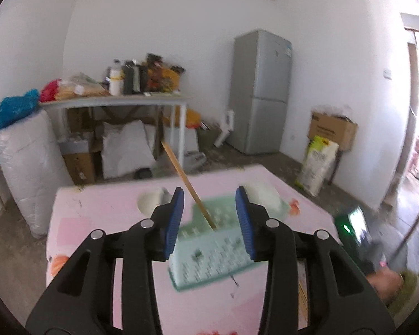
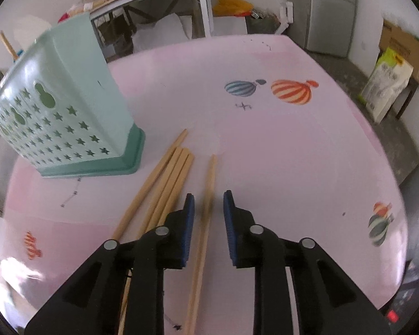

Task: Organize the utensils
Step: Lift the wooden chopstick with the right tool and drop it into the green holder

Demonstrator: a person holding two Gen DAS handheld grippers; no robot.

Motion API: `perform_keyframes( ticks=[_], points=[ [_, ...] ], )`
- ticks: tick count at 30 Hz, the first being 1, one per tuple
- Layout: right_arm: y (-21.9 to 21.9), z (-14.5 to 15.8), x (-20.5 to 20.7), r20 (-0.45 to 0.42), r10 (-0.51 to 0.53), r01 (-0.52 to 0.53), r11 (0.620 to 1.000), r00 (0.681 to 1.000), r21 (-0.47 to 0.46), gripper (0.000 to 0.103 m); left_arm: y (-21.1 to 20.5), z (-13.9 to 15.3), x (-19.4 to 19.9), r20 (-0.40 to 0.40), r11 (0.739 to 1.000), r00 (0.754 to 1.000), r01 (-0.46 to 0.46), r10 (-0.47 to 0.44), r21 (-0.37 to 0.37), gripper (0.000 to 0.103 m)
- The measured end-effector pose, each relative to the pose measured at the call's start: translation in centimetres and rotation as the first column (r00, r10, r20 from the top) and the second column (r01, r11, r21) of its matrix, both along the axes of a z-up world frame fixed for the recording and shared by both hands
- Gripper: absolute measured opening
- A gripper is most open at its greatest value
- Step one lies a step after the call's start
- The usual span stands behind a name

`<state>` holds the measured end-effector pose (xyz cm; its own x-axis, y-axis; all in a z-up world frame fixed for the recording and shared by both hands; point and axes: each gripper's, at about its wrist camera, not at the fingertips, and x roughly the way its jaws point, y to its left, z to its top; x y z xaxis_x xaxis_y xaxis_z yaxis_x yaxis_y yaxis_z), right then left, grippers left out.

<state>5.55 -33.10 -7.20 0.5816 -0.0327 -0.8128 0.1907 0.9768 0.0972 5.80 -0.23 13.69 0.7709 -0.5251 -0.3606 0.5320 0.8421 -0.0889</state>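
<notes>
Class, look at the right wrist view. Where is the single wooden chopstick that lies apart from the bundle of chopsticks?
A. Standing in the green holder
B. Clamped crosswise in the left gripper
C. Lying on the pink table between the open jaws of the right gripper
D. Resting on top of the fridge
C: the single chopstick lies flat on the table, running between the blue pads of the right gripper, which stand clear of it.

grey fridge [image 1: 258, 92], cluttered shelf table [image 1: 117, 101], cardboard box [image 1: 332, 129], white bowl [image 1: 150, 202]
</notes>
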Motion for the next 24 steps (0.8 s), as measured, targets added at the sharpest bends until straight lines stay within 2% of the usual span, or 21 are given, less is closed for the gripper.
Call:
perform_keyframes(
  ticks=[2, 5, 7, 10, 13, 15, 19, 24],
  points=[
    [0.1, -0.1, 0.1, 0.013, 0.008, -0.008, 1.0, 1.0, -0.027, 0.019, -0.7, -1.5, -0.8, -0.056, 0.998, 0.997, 0.051, -0.049, 0.029, 0.036],
    [-0.4, 0.0, 0.4, 0.013, -0.001, 0.001, 1.0, 1.0, -0.022, 0.012, -2.1, -4.3, -1.7, -0.141, 0.992, 0.985, 0.109, -0.099, 0.06, 0.036],
    [-0.7, 0.0, 0.5, 0.011, -0.006, 0.006, 1.0, 1.0, -0.005, 0.006, -3.3, -6.3, -1.7, -0.209, 0.988, 0.971, 0.137, -0.119, 0.072, 0.036],
    [-1.3, 0.3, 0.3, 0.017, -0.025, 0.025, 0.999, 1.0, 0.036, 0.006, -5.0, -9.3, -1.3, -0.304, 0.983, 0.944, 0.16, -0.126, 0.089, 0.036],
    [-1.9, 2.5, -1.1, 0.087, -0.051, 0.046, 0.997, 0.995, 0.068, 0.006, -6.2, -11.3, -1.5, -0.339, 0.977, 0.933, 0.173, -0.122, 0.123, 0.036],
    [-2.0, 5.2, -2.6, 0.167, -0.063, 0.051, 0.996, 0.984, 0.078, 0.006, -6.4, -12.0, -1.6, -0.351, 0.975, 0.928, 0.178, -0.121, 0.134, 0.036],
    [-1.9, 10.8, -5.2, 0.333, -0.061, 0.029, 0.994, 0.941, 0.102, 0.006, -6.4, -13.2, -1.5, -0.372, 0.975, 0.923, 0.163, -0.097, 0.149, 0.036],
    [-0.5, 17.6, -6.7, 0.521, -0.021, -0.045, 0.992, 0.853, 0.114, 0.006, -5.3, -13.8, -0.8, -0.396, 0.984, 0.916, 0.117, -0.054, 0.136, 0.036]
  ],
)
